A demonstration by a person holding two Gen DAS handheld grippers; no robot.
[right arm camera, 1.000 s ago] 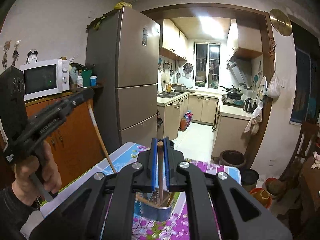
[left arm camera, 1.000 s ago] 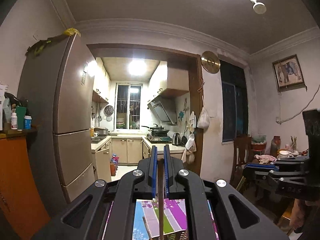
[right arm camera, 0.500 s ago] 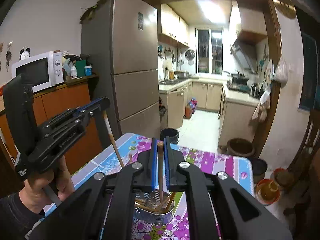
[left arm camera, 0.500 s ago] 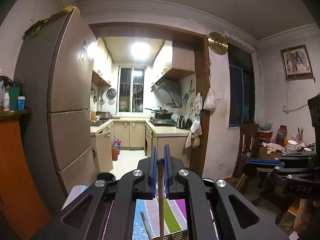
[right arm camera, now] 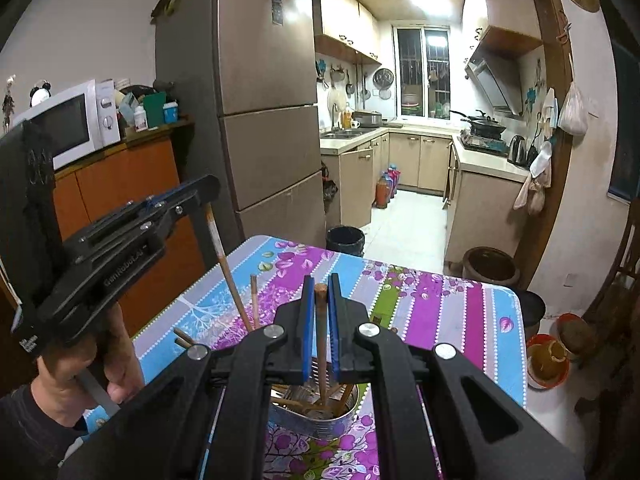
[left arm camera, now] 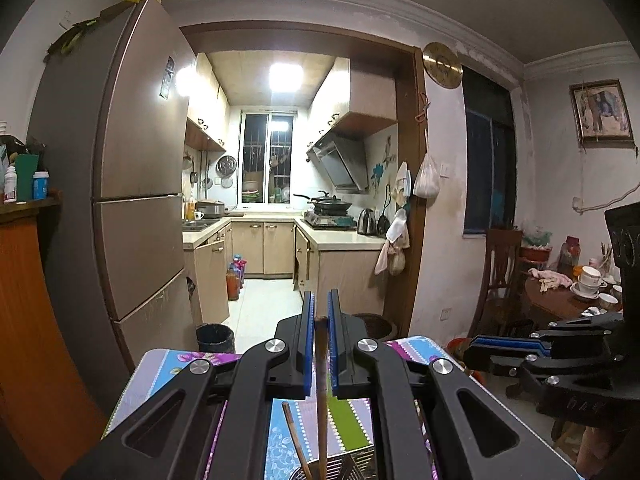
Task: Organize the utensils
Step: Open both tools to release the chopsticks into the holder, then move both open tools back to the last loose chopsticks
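My left gripper [left arm camera: 321, 296] is shut on a brown wooden chopstick [left arm camera: 321, 380] that hangs down into the perforated metal holder [left arm camera: 356, 466] at the bottom edge. A second chopstick [left arm camera: 294, 436] leans beside it. My right gripper [right arm camera: 321, 280] is shut on another chopstick [right arm camera: 321, 340], whose lower end is inside the holder [right arm camera: 316, 424], among several sticks. In the right wrist view the left gripper [right arm camera: 208, 190] comes in from the left, held by a hand [right arm camera: 80, 372], and its chopstick [right arm camera: 226, 264] slants down toward the holder. The right gripper [left arm camera: 474, 346] also shows in the left wrist view.
The holder stands on a table with a purple, blue and green flowered cloth [right arm camera: 440, 308]. Left of the table are an orange cabinet [right arm camera: 120, 192] with a microwave [right arm camera: 68, 124] and a tall fridge [right arm camera: 264, 100]. A bin [right arm camera: 345, 240], a pot [right arm camera: 490, 266] and an orange bucket [right arm camera: 546, 360] stand on the floor.
Both grippers have come down and forward over the table with their chopsticks. The sticks' lower ends have sunk toward the holder, and the right one is now inside it.
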